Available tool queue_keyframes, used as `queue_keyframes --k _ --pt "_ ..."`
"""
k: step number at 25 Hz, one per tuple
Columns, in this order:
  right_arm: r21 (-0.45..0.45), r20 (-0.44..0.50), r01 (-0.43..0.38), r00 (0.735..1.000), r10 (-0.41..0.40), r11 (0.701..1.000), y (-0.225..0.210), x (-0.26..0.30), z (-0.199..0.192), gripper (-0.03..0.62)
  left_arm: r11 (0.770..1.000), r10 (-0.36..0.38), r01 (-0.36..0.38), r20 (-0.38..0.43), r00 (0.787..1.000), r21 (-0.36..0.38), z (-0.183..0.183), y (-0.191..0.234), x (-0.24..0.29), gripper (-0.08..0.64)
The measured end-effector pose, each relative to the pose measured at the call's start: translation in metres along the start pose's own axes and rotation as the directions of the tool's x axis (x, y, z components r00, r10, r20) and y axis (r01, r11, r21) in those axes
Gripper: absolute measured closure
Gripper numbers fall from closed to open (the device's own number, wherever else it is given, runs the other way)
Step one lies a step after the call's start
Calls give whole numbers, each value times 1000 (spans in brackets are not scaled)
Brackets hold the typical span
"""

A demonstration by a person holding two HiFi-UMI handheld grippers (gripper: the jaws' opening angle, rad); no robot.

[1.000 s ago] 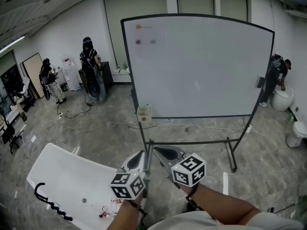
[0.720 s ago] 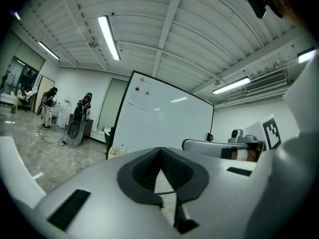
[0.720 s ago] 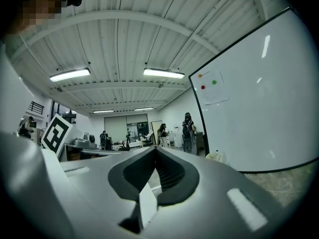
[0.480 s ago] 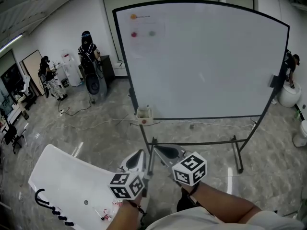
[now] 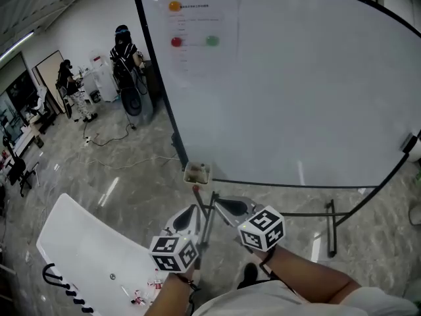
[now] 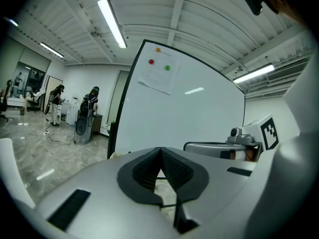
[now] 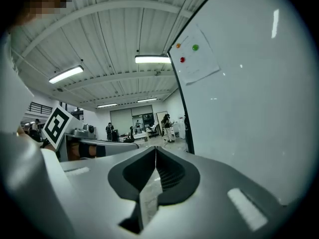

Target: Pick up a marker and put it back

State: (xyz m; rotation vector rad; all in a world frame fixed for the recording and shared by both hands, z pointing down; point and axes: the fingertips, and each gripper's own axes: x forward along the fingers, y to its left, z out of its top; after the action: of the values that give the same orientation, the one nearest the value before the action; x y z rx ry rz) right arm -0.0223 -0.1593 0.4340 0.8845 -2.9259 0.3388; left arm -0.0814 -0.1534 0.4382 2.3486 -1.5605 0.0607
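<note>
A large whiteboard (image 5: 283, 91) on a wheeled stand fills the head view, with a paper sheet and three coloured magnets (image 5: 176, 42) at its top left. A small pale box (image 5: 197, 172) hangs at the board's lower left corner; its contents are too small to tell, and I see no marker clearly. My left gripper (image 5: 192, 213) and right gripper (image 5: 220, 206) are held side by side low in front of me, short of the board. Both are shut with nothing between the jaws, as seen in the left gripper (image 6: 160, 151) and right gripper (image 7: 155, 151) views.
A white table (image 5: 85, 242) with a black cable (image 5: 62, 285) stands at the lower left. The whiteboard stand's leg (image 5: 332, 229) rests on the grey floor at the right. Two people (image 5: 125, 58) stand by equipment at the far left, well away.
The whiteboard has come nearer and now fills more of the head view. Both grippers keep the same place in the view and stay shut.
</note>
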Motion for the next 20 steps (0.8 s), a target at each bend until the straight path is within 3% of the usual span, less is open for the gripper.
queue_keyframes --k 10,20 --pt "22 -124 -77 989 80 997 -108 83 -25 571 993 95 -97 -37 995 -66 -8 57 96 558" --pt "39 -240 8 971 1 999 -171 169 -76 492 991 74 -84 -88 993 -109 -24 124 146 558"
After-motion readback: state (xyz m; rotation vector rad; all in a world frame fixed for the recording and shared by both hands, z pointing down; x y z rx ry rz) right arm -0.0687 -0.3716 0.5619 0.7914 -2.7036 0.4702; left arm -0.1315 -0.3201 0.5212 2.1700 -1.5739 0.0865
